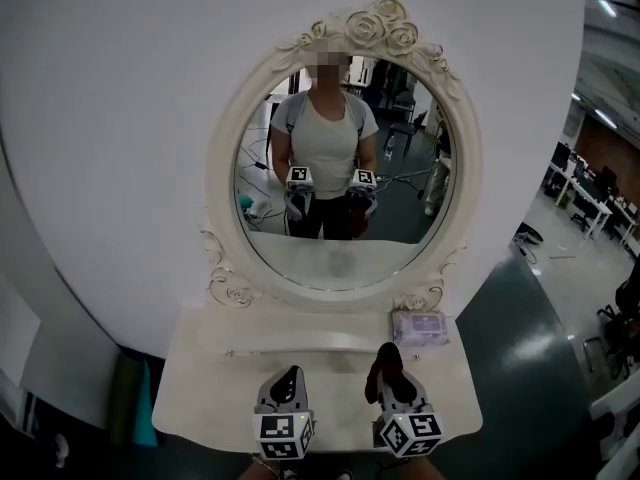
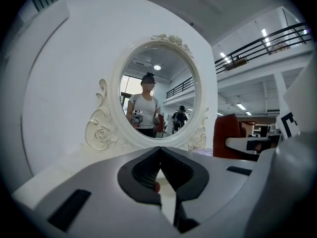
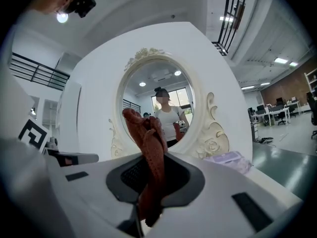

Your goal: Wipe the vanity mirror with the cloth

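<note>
Right gripper: jaws clamped on the dark red cloth, which stands up between them above the white worktop | left gripper: alongside, jaws closed together on nothing | both face the oval vanity mirror, apart from its glass | wipes packet lies by the frame's right foot.

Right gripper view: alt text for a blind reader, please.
The right gripper is shut on a red cloth that stands up between its jaws. Behind it, an ornate white-framed oval mirror reflects the person.
</note>
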Demonstrator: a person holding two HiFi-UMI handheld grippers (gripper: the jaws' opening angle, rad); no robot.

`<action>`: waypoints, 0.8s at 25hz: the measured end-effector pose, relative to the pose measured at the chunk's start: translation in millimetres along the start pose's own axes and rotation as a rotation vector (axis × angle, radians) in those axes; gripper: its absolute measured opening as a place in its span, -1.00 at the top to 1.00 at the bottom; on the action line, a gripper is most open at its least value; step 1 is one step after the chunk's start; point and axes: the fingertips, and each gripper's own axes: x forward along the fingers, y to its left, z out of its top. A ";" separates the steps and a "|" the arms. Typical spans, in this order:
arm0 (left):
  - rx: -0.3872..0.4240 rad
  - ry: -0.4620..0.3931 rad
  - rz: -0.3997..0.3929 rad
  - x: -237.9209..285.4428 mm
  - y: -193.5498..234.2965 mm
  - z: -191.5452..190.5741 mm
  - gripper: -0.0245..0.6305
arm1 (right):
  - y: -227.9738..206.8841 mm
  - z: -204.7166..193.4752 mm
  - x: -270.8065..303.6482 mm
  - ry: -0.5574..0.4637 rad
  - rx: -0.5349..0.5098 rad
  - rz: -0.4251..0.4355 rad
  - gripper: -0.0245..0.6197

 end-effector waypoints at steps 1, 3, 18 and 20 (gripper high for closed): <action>-0.013 -0.004 0.019 -1.7 0.7 1.9 0.91 | -0.6 2.9 0.5 -0.007 -0.002 0.013 0.74; -0.032 -0.015 0.046 -3.7 0.1 6.2 0.91 | -3.5 7.9 2.7 -0.019 -0.009 0.037 0.74; 0.055 0.009 0.109 -3.2 -16.0 3.9 0.91 | -25.2 -10.9 12.9 0.092 -0.024 0.082 0.74; 0.055 0.008 0.110 -0.5 -16.5 4.6 0.91 | -24.9 -6.5 12.8 0.091 -0.045 0.085 0.74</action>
